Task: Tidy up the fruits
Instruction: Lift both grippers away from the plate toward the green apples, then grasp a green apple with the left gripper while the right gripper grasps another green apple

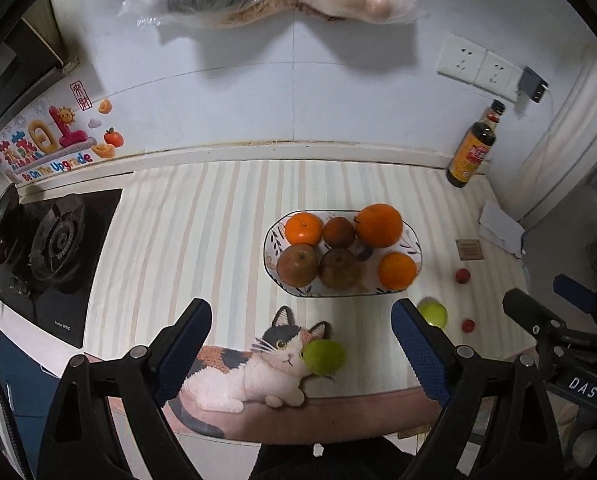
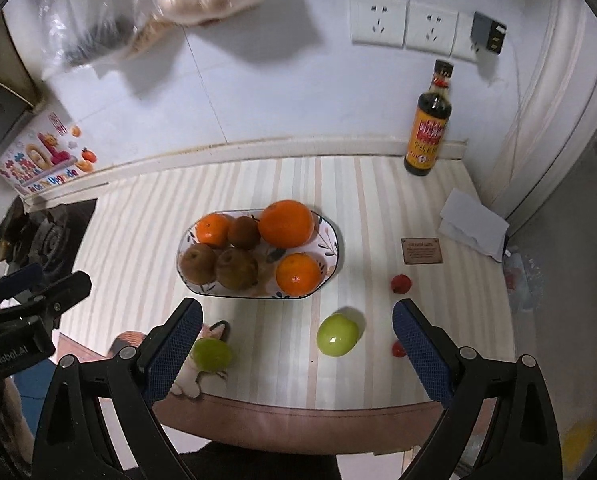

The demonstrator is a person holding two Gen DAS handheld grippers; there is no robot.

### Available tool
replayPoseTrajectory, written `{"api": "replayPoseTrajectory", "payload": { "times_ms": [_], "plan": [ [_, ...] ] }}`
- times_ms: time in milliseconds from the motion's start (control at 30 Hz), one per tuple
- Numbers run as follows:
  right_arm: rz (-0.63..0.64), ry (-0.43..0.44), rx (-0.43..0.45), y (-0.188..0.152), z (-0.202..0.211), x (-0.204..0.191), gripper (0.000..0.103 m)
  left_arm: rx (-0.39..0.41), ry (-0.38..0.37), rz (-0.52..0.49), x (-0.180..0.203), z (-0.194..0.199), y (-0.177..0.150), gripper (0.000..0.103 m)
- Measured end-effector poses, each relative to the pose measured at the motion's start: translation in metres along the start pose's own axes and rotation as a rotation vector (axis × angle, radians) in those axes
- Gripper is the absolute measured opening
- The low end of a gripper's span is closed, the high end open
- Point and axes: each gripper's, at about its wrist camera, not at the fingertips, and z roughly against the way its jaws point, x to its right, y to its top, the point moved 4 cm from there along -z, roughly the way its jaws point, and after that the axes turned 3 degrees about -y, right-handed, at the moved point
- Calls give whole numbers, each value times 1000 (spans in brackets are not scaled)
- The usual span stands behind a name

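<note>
An oval patterned plate [image 1: 412,242] [image 2: 332,240] on the striped counter holds three oranges [image 1: 379,225] [image 2: 286,223] and three brown pears [image 1: 297,265] [image 2: 236,268]. A green fruit [image 1: 324,357] [image 2: 211,354] lies on the cat mat near the front edge. A second green fruit [image 1: 433,313] [image 2: 338,334] lies right of it. Two small red fruits [image 1: 462,276] [image 2: 401,283] lie further right. My left gripper [image 1: 302,356] is open above the front edge, the first green fruit between its fingers. My right gripper [image 2: 296,354] is open, the second green fruit between its fingers.
A cat-shaped mat [image 1: 254,364] lies at the front edge. A gas stove [image 1: 54,244] is at the left. A dark sauce bottle [image 2: 428,124] stands at the back right by the wall, with wall sockets [image 2: 404,24] above. White paper [image 2: 474,226] and a brown card [image 2: 421,251] lie right.
</note>
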Motion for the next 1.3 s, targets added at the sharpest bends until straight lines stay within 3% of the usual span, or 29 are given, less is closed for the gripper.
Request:
{"api": "replayPoseTrajectory", "payload": {
  "times_ms": [400, 667, 800, 867, 933, 1133, 1200, 1267, 1300],
  "plan": [
    [-33, 14, 54, -18, 58, 8, 98, 23, -22, -14, 16, 36, -21, 92],
    [-53, 19, 62, -27, 66, 18, 98, 34, -19, -19, 24, 41, -24, 92],
    [-82, 31, 58, -28, 60, 29, 98, 24, -24, -16, 26, 33, -23, 93],
    [-95, 38, 52, -28, 51, 37, 98, 10, -15, -8, 25, 22, -23, 102],
    [-125, 53, 42, -30, 39, 46, 98, -1, 5, -5, 23, 7, -23, 103],
    [-233, 84, -10, -49, -20, 85, 98, -135, 36, 27, 15, -55, -35, 103],
    [-242, 83, -36, -56, -41, 91, 91, -193, 56, 47, 11, -79, -43, 103],
    [-244, 105, -77, -63, -65, 92, 67, -269, 54, 76, 6, -107, -53, 103],
    [-237, 114, -112, -68, -82, 90, 65, -302, 52, 89, 5, -119, -58, 103]
  ]
}}
